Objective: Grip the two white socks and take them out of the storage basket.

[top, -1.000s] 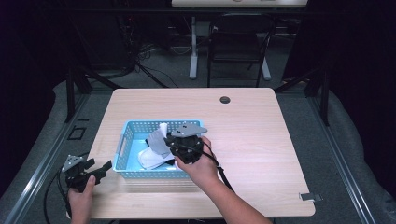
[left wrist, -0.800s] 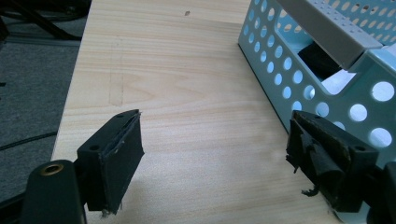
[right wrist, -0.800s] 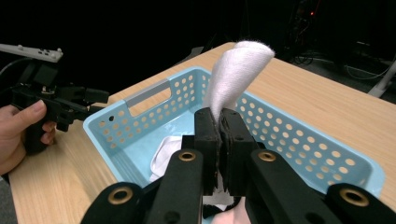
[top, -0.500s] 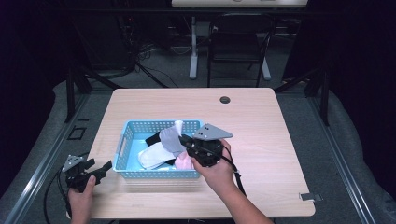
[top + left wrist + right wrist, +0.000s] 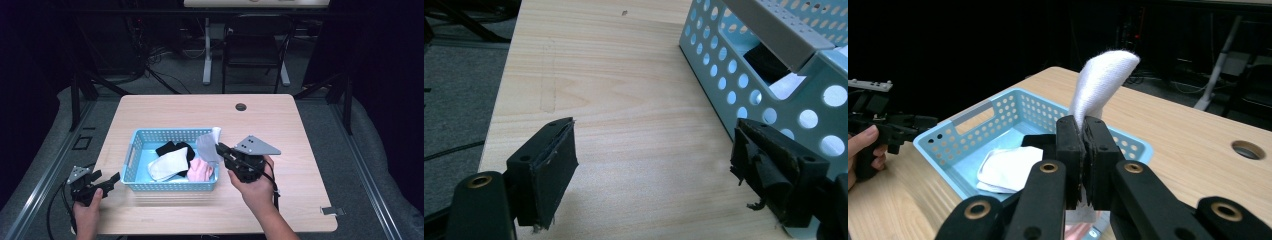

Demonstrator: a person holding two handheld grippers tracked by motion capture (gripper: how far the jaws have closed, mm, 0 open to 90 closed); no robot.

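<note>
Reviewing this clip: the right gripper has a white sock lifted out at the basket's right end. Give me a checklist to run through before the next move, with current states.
1. Right gripper shut on the white sock: ok.
2. Sock lifted above the blue basket rim: ok in the high view; its lower end is hidden, cannot tell.
3. Bare table to the right of the basket for setting it down: ok.
4. Left gripper open, holding nothing, beside the basket's left end: ok.
5. Other socks, black, white, pink, lying in the basket: ok.
</note>
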